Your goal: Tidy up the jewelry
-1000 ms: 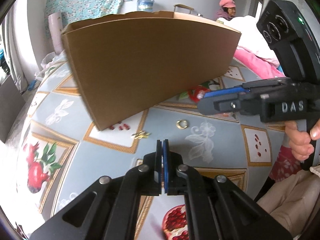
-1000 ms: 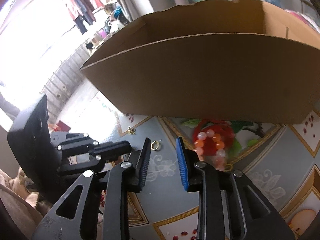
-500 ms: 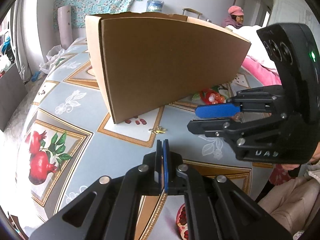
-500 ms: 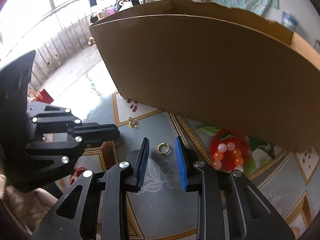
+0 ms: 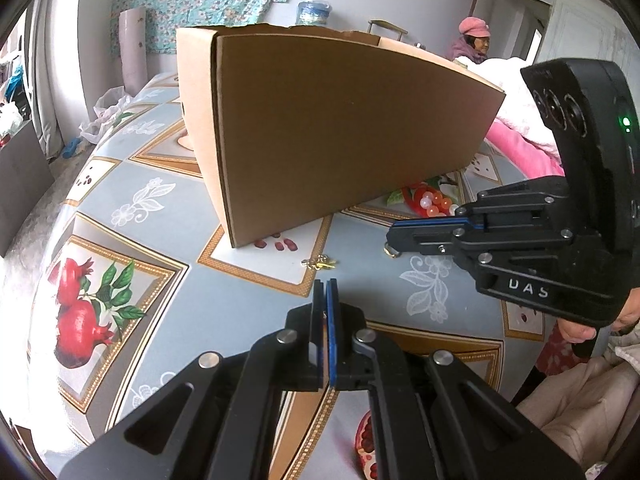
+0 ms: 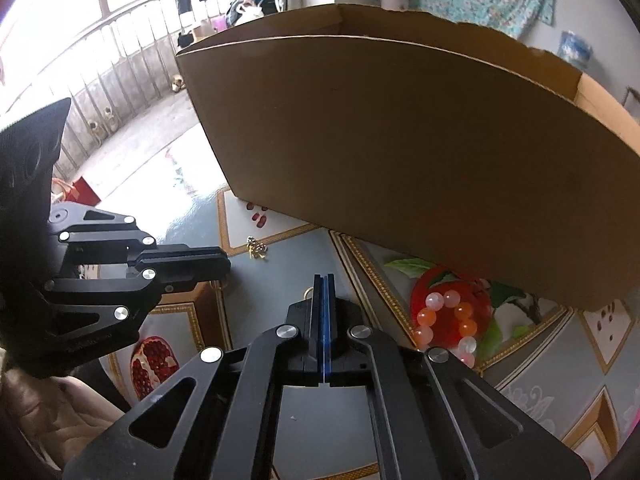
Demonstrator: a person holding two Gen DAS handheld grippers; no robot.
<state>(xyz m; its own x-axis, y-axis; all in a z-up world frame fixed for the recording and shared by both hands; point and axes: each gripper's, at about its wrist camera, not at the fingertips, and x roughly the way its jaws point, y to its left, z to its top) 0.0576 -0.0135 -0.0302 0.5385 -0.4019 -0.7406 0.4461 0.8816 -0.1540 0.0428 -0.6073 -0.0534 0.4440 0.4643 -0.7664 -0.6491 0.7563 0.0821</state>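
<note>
Change: since the earlier frames the right tool [image 6: 323, 280] has been closing its jaws over the gold ring [image 6: 307, 292], which then lay free on the cloth between them; the left tool [image 5: 325, 285] has kept its place.
Right tool: clenched, pads pressed flat together. In the right wrist view the ring peeks out just beside the left side of the tip; in the left wrist view it shows under the tip [image 5: 391, 251]. Whether the pads pinch its edge I cannot tell.
Left tool: clenched on nothing, hovering over the bench.
Small gold piece: a tangled bit, perhaps an earring or clasp [image 5: 319, 263], lies on the cloth just ahead of the left tool, near the box corner.
Bead bracelet: orange and pale beads [image 6: 448, 320] rest to the right of the right tool, close to the box wall.
Box: an open cardboard box [image 5: 340, 128] stands behind all three pieces; what it holds is hidden.
Bench: covered with a blue pomegranate-print cloth [image 5: 132, 216].
Step in hand: picking up the ring, likely the first item bound for the box.
Next move: a gentle lift to test the grip; if the ring stays on the cloth, reopen and re-centre over it. Thin metal on slick cloth may slip.
</note>
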